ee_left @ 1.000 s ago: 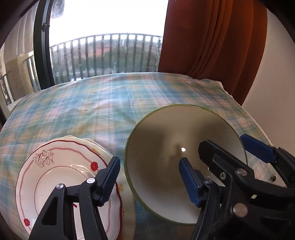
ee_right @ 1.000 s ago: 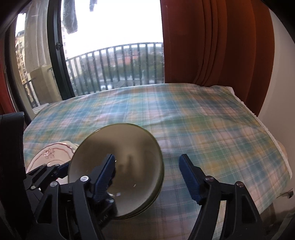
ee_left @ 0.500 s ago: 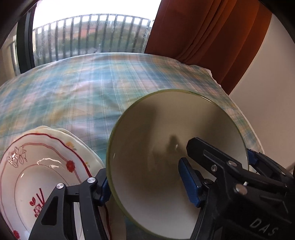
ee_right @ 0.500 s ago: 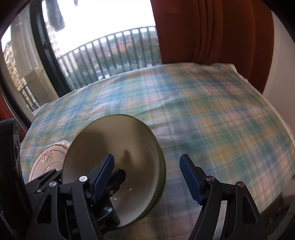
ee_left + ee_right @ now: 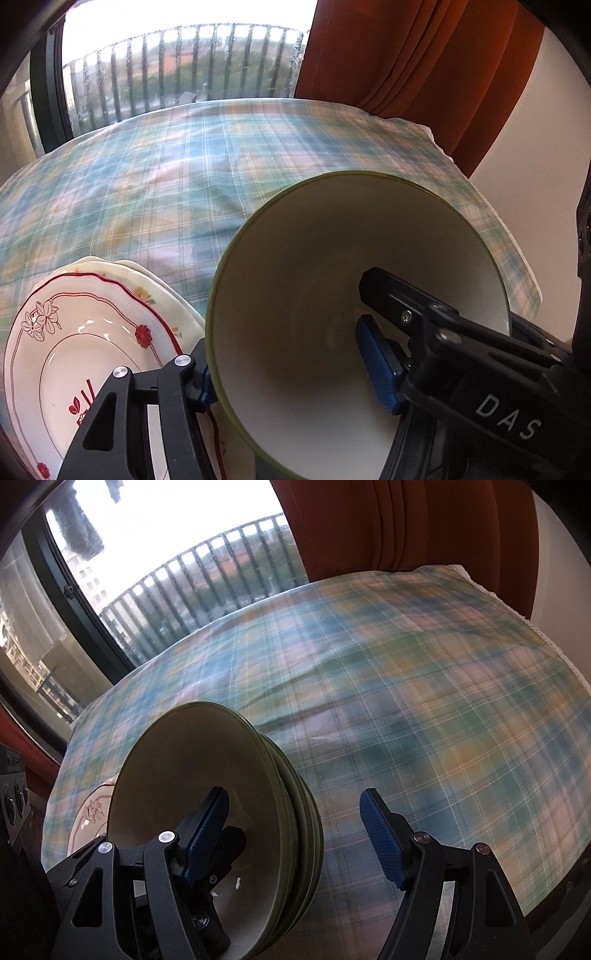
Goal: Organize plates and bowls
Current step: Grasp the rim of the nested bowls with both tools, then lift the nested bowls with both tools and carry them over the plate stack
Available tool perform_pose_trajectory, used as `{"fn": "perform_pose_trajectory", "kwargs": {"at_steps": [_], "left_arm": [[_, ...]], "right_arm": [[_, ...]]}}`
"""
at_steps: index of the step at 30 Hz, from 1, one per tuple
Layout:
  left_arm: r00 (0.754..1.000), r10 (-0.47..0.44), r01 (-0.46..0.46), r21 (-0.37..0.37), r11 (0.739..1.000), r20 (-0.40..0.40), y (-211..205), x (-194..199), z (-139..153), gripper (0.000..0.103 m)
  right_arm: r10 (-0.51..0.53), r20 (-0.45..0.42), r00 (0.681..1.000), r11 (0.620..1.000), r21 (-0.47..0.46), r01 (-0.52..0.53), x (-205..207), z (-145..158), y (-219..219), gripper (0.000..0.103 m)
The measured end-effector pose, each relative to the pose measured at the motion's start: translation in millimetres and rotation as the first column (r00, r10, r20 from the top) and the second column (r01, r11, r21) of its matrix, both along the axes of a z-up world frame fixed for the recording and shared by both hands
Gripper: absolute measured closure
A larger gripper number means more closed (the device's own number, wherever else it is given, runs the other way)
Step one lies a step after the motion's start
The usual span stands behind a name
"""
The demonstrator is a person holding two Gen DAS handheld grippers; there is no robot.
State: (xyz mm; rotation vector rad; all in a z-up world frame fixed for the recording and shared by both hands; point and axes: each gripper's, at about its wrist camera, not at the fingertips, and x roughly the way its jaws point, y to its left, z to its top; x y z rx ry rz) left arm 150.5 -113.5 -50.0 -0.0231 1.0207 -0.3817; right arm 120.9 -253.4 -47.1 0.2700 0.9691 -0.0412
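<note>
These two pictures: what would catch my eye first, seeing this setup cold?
A big green-rimmed bowl fills the foreground, with black clamps reaching around its edge: the left gripper straddles its rim, and from the right gripper you can see it tops a stack of bowls. Beside it lie flowered plates, all on a plaid tablecloth before a balcony window.
</note>
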Motion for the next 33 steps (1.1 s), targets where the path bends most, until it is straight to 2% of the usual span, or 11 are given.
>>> {"fn": "perform_pose_trajectory", "kwargs": {"at_steps": [5, 7, 11, 13, 24, 33], "left_arm": [[1.0, 0.013, -0.013, 0.008, 1.0, -0.01, 0.5, 0.9, -0.1, 0.037], [1.0, 0.013, -0.012, 0.022, 1.0, -0.007, -0.2, 0.2, 0.5, 0.037], [1.0, 0.01, -0.01, 0.059, 0.998, 0.016, -3.5, -3.4, 1.9, 0.039], [1.0, 0.011, -0.011, 0.059, 0.998, 0.014, -3.7, -4.7, 1.8, 0.041], [1.0, -0.018, 0.019, 0.072, 0.997, -0.01, -4.1, -0.4, 2.5, 0.042], [0.999, -0.04, 0.042, 0.034, 0.999, -0.03, 0.4, -4.7, 8.2, 0.042]], "right_arm": [[0.019, -0.035, 0.999, 0.999, 0.039, -0.018, 9.4, -5.4, -0.1, 0.028], [0.031, -0.057, 0.998, 0.996, 0.087, -0.026, 12.4, -9.1, -0.6, 0.03], [0.059, -0.098, 0.993, 0.988, 0.145, -0.044, 13.3, -12.5, 0.9, 0.041], [0.061, -0.098, 0.993, 0.991, 0.126, -0.048, 12.5, -11.0, 3.6, 0.042], [-0.004, -0.127, 0.992, 0.997, 0.075, 0.014, 13.4, -9.7, 8.9, 0.043], [-0.039, -0.146, 0.988, 0.997, 0.057, 0.047, 6.6, -3.3, 12.6, 0.043]]}}
